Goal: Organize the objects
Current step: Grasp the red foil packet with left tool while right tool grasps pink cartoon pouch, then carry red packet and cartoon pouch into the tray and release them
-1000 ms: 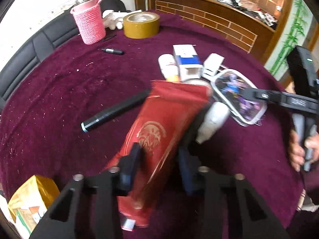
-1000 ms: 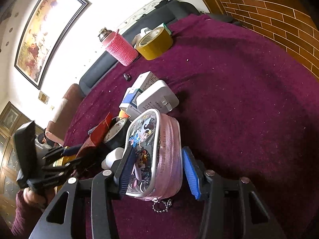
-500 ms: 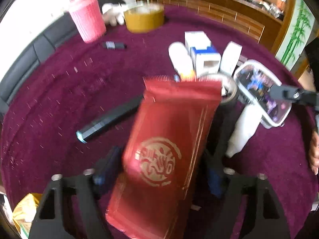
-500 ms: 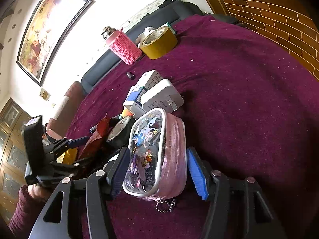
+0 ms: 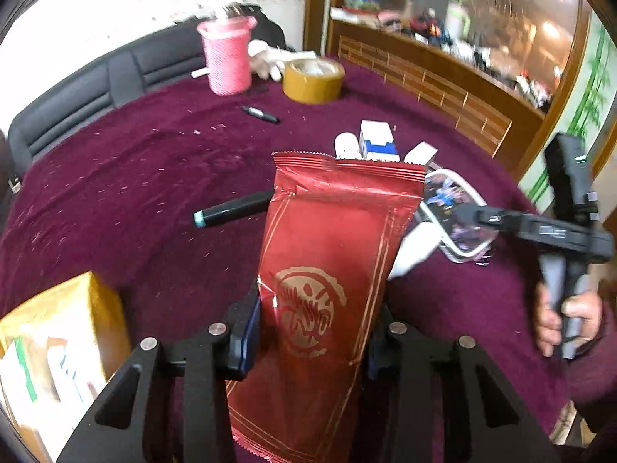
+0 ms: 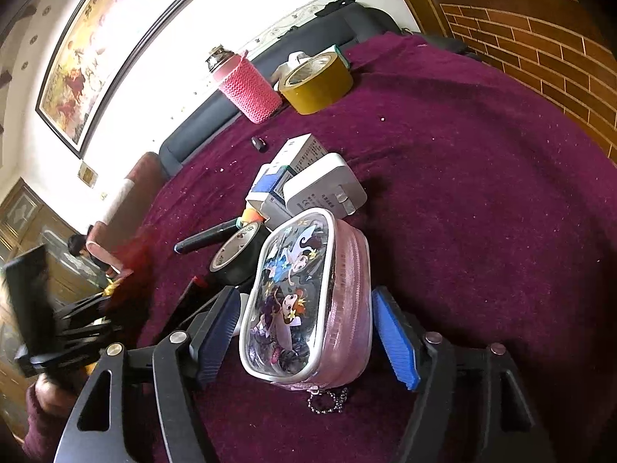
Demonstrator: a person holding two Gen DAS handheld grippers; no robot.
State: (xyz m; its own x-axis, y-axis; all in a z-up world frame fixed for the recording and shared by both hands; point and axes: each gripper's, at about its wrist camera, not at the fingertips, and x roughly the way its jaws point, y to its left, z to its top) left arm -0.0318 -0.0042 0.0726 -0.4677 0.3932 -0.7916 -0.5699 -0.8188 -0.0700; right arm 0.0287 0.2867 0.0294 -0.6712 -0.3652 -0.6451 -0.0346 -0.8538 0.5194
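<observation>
A red foil packet [image 5: 331, 262] with a gold emblem stands lengthwise between the pads of my left gripper [image 5: 312, 337], lifted over the maroon tablecloth [image 5: 154, 177]. The jaws are closing and the pads press its long edges. In the right wrist view a pink cartoon pouch [image 6: 308, 301] rests on the cloth between the blue pads of my right gripper [image 6: 304, 332]. Its jaws are opening, and a gap shows on each side of the pouch. The left wrist view shows the pouch [image 5: 451, 200] too, behind the packet.
Clustered behind the pouch are a white charger [image 6: 324, 189], a blue-and-white box [image 6: 273, 185], a black tape roll [image 6: 235, 258] and a black marker [image 5: 235, 208]. A pink knitted cup [image 5: 227, 61] and a yellow tape roll [image 5: 312, 79] stand far back. A yellow box [image 5: 58, 347] sits near left.
The left jaws widened around the red packet, then narrowed on it again, and the gripper drew back and up with it. The right jaws spread away from the pouch, which stayed put.
</observation>
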